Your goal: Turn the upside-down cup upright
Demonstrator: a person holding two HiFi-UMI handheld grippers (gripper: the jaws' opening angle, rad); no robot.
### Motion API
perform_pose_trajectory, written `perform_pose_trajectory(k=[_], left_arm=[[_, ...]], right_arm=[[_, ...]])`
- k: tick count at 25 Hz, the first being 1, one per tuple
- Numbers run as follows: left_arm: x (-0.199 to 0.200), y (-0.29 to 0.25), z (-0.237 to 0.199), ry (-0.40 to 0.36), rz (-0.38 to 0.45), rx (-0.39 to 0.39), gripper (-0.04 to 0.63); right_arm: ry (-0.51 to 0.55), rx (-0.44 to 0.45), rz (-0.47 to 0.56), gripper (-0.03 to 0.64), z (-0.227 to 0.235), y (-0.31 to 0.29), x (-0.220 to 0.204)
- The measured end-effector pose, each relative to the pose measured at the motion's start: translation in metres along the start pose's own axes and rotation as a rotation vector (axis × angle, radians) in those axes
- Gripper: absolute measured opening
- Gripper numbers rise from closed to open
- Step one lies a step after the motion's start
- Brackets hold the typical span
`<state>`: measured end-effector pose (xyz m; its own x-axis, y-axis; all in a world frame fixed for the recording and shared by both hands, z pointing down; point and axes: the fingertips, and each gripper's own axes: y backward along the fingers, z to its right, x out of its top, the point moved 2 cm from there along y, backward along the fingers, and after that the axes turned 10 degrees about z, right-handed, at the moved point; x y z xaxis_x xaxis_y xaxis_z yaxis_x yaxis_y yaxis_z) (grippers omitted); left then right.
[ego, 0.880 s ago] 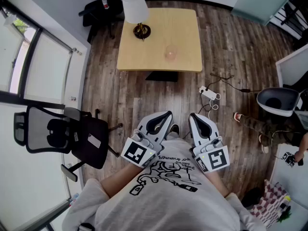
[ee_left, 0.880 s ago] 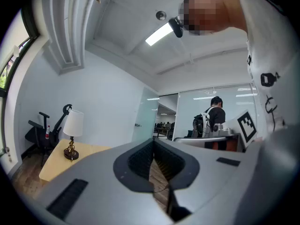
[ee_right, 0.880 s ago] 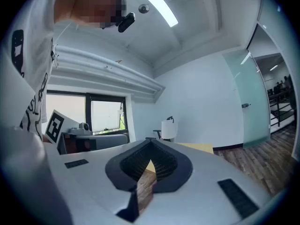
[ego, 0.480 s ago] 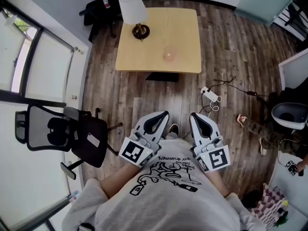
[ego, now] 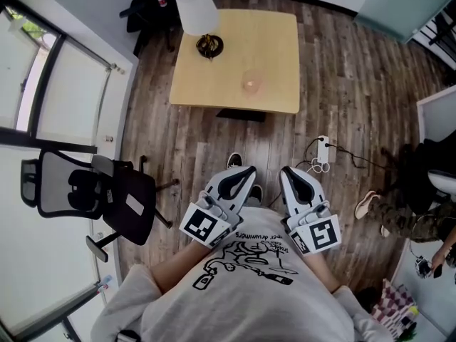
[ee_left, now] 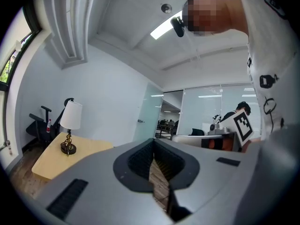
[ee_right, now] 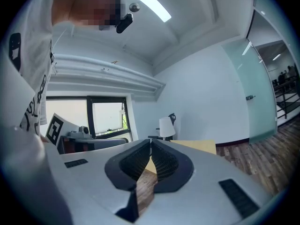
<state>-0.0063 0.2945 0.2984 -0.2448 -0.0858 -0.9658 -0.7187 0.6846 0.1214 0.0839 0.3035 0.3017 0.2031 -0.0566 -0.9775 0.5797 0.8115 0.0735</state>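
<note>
shoe (ego: 234,161) newly forward, approaching table (ego: 278,48) | left gripper (ego: 244,172), right gripper (ego: 288,174) jaws pressed together, empty | cup (ego: 251,84) untouched

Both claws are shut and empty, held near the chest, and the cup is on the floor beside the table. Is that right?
Not quite. The head view shows the cup on the table, near the lamp, not on the floor. The rest stands: the left claw and right claw are shut, empty and held near the chest.
</note>
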Motion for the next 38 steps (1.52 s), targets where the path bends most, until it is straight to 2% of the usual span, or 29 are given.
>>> perform_pose_trajectory(k=[8,16,27,34,38], left_arm=[[0.0,-0.039,-0.046,0.008,-0.008,-0.016,0.009],[0.019,-0.082,-0.109,0.009,0.0,-0.058,0.009],[0.036,-0.115,-0.195,-0.005,-0.005,-0.106,0.009],[0.027,-0.122,-0.225,0.025,-0.037,-0.13,0.009],[0.017,-0.13,-0.234,0.035,-0.042,-0.133,0.009]], right_arm=[[-0.007,-0.014,-0.011,0.026,0.032,-0.045,-0.003],[0.04,-0.026,-0.025,0.026,0.065,-0.117,0.004],[0.072,-0.033,-0.027,0.026,0.082,-0.206,0.005],[0.101,-0.047,-0.039,0.026,0.09,-0.236,-0.004],[0.123,-0.024,-0.037,0.026,0.101,-0.242,-0.015]])
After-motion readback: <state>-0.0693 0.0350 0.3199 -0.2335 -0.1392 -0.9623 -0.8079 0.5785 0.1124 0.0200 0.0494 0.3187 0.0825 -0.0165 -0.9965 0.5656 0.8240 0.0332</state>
